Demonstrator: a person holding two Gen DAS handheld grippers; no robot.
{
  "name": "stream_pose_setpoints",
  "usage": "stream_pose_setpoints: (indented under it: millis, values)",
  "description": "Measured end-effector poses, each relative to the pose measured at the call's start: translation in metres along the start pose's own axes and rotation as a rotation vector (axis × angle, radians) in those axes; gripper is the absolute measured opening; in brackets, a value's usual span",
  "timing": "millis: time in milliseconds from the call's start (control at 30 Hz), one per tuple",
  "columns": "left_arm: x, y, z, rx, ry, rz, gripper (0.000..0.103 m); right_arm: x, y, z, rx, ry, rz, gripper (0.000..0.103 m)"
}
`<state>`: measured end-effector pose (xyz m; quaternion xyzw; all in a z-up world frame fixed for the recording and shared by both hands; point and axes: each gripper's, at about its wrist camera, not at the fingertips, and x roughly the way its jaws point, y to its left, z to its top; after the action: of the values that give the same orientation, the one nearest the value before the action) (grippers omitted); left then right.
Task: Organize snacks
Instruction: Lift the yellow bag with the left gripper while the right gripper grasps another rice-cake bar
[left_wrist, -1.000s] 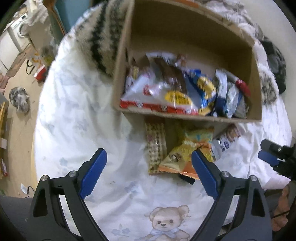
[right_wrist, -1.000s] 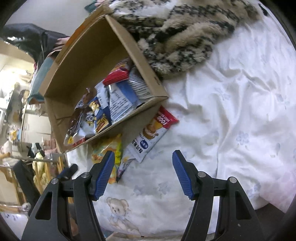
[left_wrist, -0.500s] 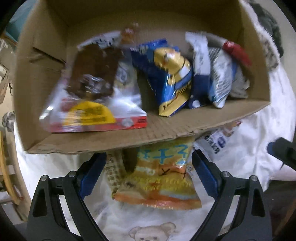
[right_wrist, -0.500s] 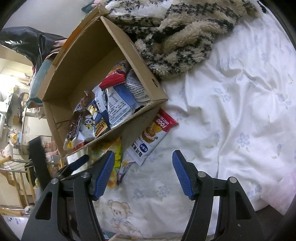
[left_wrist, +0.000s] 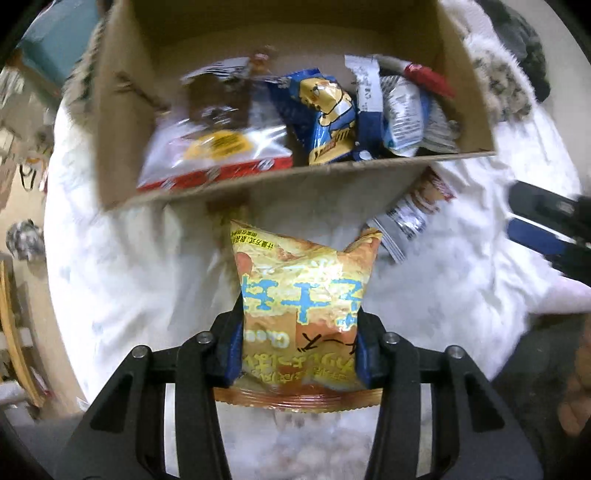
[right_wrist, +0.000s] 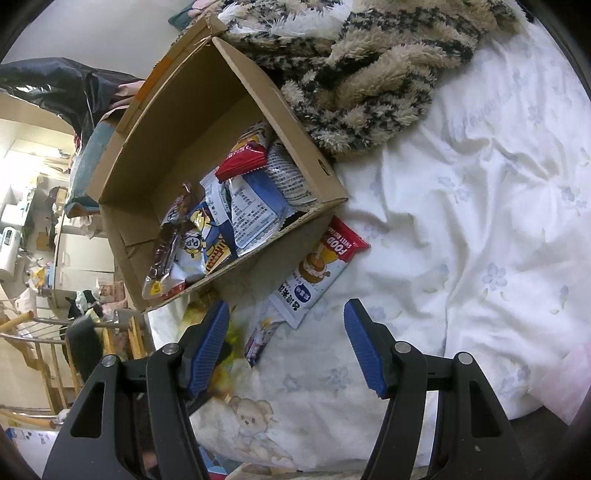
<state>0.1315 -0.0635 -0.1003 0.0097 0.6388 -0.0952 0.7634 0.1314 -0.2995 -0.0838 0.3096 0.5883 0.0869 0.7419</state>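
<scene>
Left tool (left_wrist: 299, 350) closing on orange snack bag (left_wrist: 301, 295) (pads touching); right tool (right_wrist: 286, 349) open

Home bedroom: teddy-print bedsheet (right_wrist: 480, 206)

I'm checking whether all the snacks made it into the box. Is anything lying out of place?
Yes. A red-and-white snack packet lies on the white bedsheet, against the cardboard box, not inside it. The left gripper is closing on an orange snack bag, also outside the box.
</scene>
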Motion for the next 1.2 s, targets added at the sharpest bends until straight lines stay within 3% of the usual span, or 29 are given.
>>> stream_pose_setpoints:
  millis: [233, 433, 633, 733, 1033, 1067, 1200]
  values:
    - [-0.065, 0.037, -0.033, -0.073, -0.115, 0.016, 0.043, 0.011, -0.002, -0.003, 0.017, 0.026, -0.024, 0.067]
    - [-0.081, 0.066, -0.034, -0.147, -0.233, 0.064, 0.042, 0.046, 0.010, -0.002, -0.034, 0.067, -0.155, 0.067]
    - [-0.069, 0.075, -0.035, -0.189, -0.233, 0.025, 0.043, 0.078, 0.033, 0.000, -0.130, 0.025, -0.269, 0.067]
    - [-0.075, 0.080, -0.031, -0.200, -0.274, 0.058, 0.043, 0.094, 0.035, 0.004, -0.130, -0.004, -0.332, 0.067]
    - [-0.068, 0.095, -0.029, -0.289, -0.254, 0.018, 0.043, 0.119, 0.033, 0.007, -0.089, -0.008, -0.367, 0.068]
    - [-0.069, 0.095, -0.029, -0.294, -0.262, 0.021, 0.043, 0.120, 0.031, 0.006, -0.104, -0.003, -0.369, 0.067]
    - [-0.074, 0.095, -0.029, -0.293, -0.284, 0.031, 0.043, 0.120, 0.030, -0.003, -0.158, 0.010, -0.415, 0.042]
